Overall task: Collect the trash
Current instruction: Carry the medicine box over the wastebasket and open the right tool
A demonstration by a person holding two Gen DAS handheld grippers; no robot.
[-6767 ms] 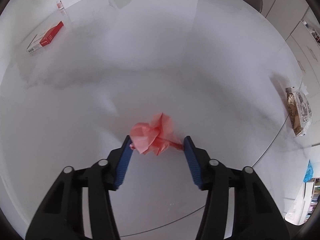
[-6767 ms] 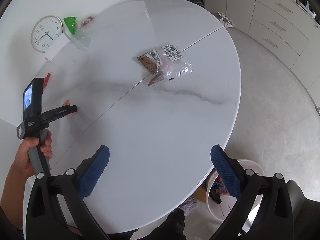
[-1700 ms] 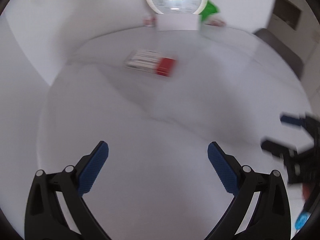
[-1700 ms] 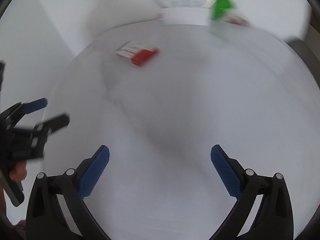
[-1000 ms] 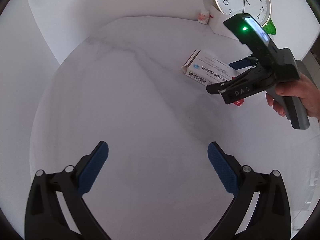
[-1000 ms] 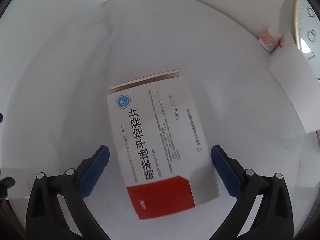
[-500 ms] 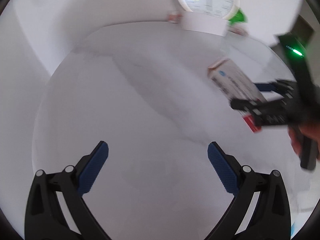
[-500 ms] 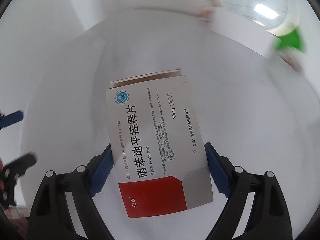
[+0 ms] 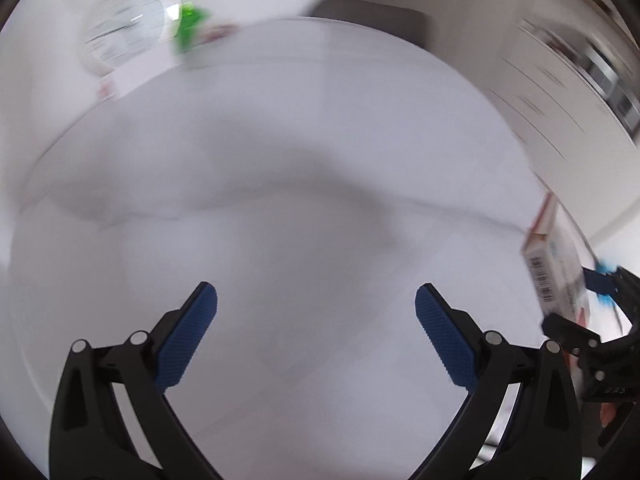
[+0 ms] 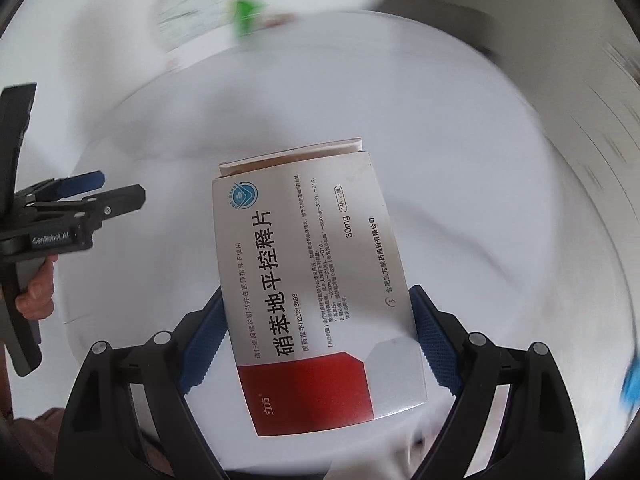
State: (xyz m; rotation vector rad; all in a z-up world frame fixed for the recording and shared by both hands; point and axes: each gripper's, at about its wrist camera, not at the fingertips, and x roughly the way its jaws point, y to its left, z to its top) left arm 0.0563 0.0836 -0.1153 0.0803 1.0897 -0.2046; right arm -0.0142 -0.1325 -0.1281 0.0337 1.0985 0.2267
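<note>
The counter [image 9: 320, 200] is round and white, with soft gray streaks like marble. A thin line runs across its top. At its far edge by the wall stands a round white clock [image 9: 124, 24]. Just right of the clock sits something small and green [image 9: 190, 26], too blurry to tell what it is.

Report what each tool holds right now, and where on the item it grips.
The right tool clamps the medicine box across its two long sides, near the red end. The left tool stands open, holding nothing.
</note>
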